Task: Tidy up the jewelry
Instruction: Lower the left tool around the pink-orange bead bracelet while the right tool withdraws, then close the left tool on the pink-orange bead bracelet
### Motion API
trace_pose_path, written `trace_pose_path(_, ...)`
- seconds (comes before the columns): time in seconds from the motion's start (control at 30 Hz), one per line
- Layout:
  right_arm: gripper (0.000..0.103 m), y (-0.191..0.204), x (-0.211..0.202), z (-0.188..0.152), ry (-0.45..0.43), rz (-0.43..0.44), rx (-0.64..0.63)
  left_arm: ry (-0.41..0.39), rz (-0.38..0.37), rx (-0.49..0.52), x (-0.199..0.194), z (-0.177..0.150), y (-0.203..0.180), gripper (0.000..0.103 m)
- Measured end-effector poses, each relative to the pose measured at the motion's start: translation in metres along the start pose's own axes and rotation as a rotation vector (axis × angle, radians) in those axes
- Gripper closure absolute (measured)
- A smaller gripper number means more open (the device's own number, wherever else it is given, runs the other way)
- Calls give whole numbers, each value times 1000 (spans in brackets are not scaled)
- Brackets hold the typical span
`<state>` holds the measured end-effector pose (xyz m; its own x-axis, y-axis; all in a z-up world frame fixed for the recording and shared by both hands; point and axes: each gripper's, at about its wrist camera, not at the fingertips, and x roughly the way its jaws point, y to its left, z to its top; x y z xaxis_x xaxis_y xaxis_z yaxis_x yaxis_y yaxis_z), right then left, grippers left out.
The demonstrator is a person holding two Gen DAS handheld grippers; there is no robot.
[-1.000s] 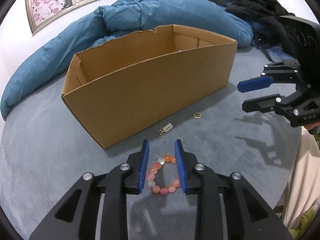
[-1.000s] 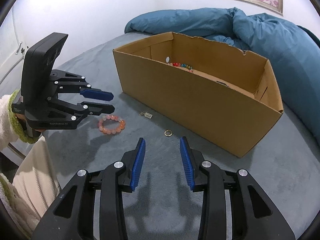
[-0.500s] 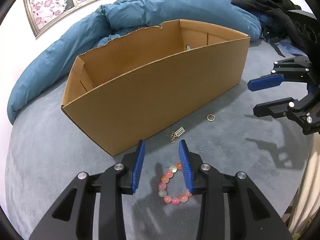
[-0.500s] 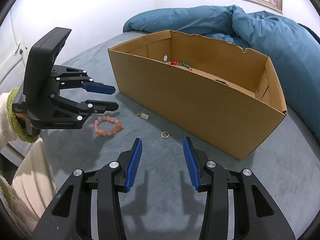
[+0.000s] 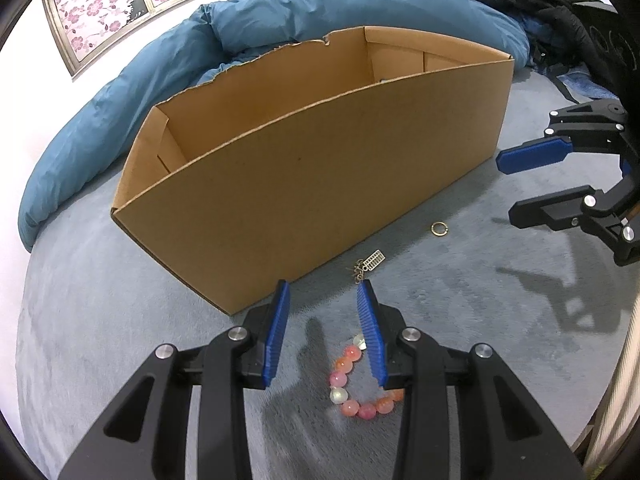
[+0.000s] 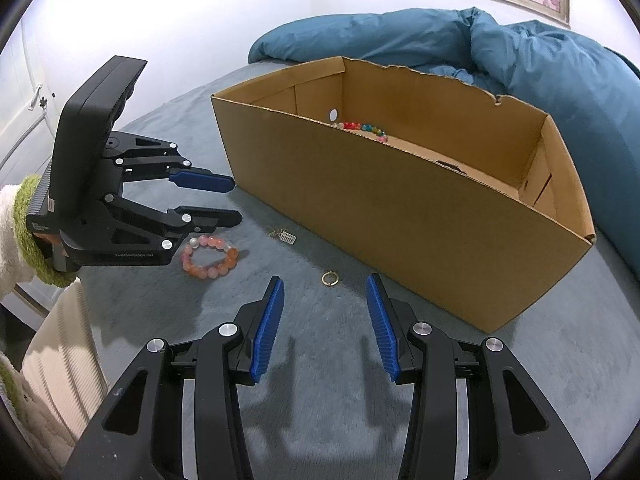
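We have both claws spread and holding nothing, so we judge the pickup stage is in hand, with three pieces loose on the grey bed cover (image 6: 440, 360).

Nearest our left claw (image 5: 325, 328) is the pink beaded bracelet (image 5: 358, 384), lying flat below it and partly under the right-hand finger, not between the two. To take it we would need to shift the claw slightly right and lower it until the fingers straddle one arc of beads, then close.

Just past the left fingertips lies the small chain with a charm (image 5: 370, 262), close to the near wall of the cardboard box (image 5: 320, 184); that wall leaves little room to approach from the far side.

Ahead of our right claw (image 6: 325, 316), centred just beyond its fingertips, sits the gold ring (image 6: 330, 278). It is thin and flat on soft fabric, so we expect it to need a low, careful pinch.

Beyond stands the box, open-topped, with a multicoloured beaded bracelet (image 6: 366, 128) already inside at the far-left end. The ragged far rim is no obstacle; the tall near wall must be cleared from above. Open cover lies between our claws, and a blue duvet (image 6: 520, 52) is heaped behind.
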<state>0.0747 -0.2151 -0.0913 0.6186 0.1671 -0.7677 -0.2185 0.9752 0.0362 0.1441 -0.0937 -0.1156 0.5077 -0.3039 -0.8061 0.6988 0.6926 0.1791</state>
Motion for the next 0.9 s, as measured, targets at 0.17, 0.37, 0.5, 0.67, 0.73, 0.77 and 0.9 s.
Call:
trace_pose_path(0.17,62,0,2,0,2,2,-2,0,0,0,1,0,0,69)
trace_pose_path(0.37,62,0,3,1,2,2,0,0,-2,0,4,1,2,69)
trace_pose_path(0.5,62,0,4,1,2,4,0,0,-7,-2,7,1,3,69)
trace_pose_path(0.67,62,-2,6,-1,6,7,3,0,-17,-2,14,3,5,69)
trace_pose_path(0.73,62,-3,7,-2,7,8,4,-2,-22,-3,15,3,6,69)
trace_pose_path(0.77,62,-3,8,-3,8,8,5,-3,-24,-4,16,4,7,69)
trace_pose_path(0.9,62,-4,11,-4,11,9,7,-16,-50,-10,17,3,9,69)
